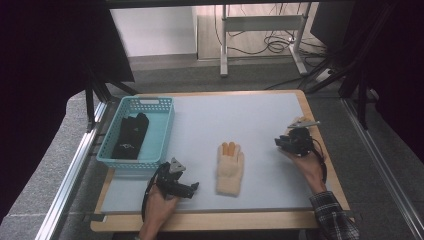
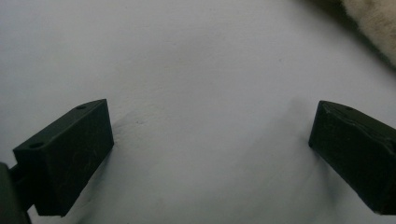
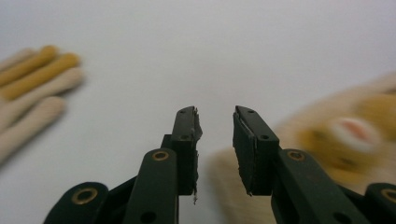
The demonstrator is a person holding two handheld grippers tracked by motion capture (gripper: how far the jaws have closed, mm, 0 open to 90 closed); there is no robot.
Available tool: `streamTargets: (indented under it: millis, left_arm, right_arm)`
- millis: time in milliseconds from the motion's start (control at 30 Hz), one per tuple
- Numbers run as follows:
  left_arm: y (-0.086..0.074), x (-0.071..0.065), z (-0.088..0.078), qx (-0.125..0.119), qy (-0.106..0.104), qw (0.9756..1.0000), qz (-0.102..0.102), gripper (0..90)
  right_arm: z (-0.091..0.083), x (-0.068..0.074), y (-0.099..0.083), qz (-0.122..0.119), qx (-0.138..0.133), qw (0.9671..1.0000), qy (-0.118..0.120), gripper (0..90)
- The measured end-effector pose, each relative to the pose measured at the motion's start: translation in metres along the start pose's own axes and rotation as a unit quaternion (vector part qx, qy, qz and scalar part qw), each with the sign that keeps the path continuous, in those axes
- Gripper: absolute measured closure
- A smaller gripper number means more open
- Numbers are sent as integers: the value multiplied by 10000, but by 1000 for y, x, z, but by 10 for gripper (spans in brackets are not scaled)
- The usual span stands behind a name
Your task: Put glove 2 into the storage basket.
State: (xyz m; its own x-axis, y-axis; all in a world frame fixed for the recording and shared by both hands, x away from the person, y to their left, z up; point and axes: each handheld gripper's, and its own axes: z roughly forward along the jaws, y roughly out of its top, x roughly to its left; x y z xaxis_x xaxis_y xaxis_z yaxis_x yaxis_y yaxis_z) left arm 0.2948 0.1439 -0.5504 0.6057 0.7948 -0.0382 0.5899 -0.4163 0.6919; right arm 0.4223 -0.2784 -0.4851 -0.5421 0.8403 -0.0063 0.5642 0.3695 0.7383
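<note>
Glove (image 1: 230, 167), cream with orange fingertips, lay flat at the lower centre of the high view on the pale worktop (image 1: 250, 115), fingers pointing toward the top of the frame. It sat between the two claws and touched neither.

The left claw (image 1: 194, 187) rested low at the lower left of centre, just beside the glove's cuff end. The left hand (image 1: 160, 205) came up from the bottom edge with the forearm angled slightly rightward, and the claw pointed to the right of the frame. In the left gripper view the left claw (image 2: 210, 140) had its jaws spread wide over bare worktop with nothing between them, and a corner of the glove (image 2: 373, 18) showed at the upper right.

The right claw (image 1: 277, 142) was at the right of the frame, well apart from the glove. The right hand (image 1: 310, 165) gripped it from below, the checked sleeve (image 1: 332, 215) entered at the lower right, and the claw pointed to the left. In the right gripper view the right claw (image 3: 217, 116) had its jaws drawn near each other with a narrow gap between them and nothing clamped. The glove (image 3: 32, 88) lay at the upper left there. A blurred cream-and-orange thing (image 3: 345, 135) lay at the lower right, and whether it touched the jaws could not be told.

A turquoise basket (image 1: 150, 100) at the left held black gloves (image 1: 131, 135).
</note>
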Motion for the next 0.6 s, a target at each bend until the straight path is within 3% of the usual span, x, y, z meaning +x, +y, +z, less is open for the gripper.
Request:
streamTargets:
  millis: [133,333,433,600]
  left_arm:
    - [0,0,0,-23,1,10000,-29,0]
    - [0,0,0,-23,0,10000,-32,0]
    - [0,0,0,-13,-1,10000,-20,0]
    - [0,0,0,-16,0,10000,-20,0]
  right_arm:
    - [-8,-23,-1,121,-45,9995,-277,670]
    - [-8,-53,-4,333,-65,9973,-657,481]
    - [-1,-58,-7,410,-56,9970,-653,388]
    - [19,-61,-11,291,41,9971,-708,349]
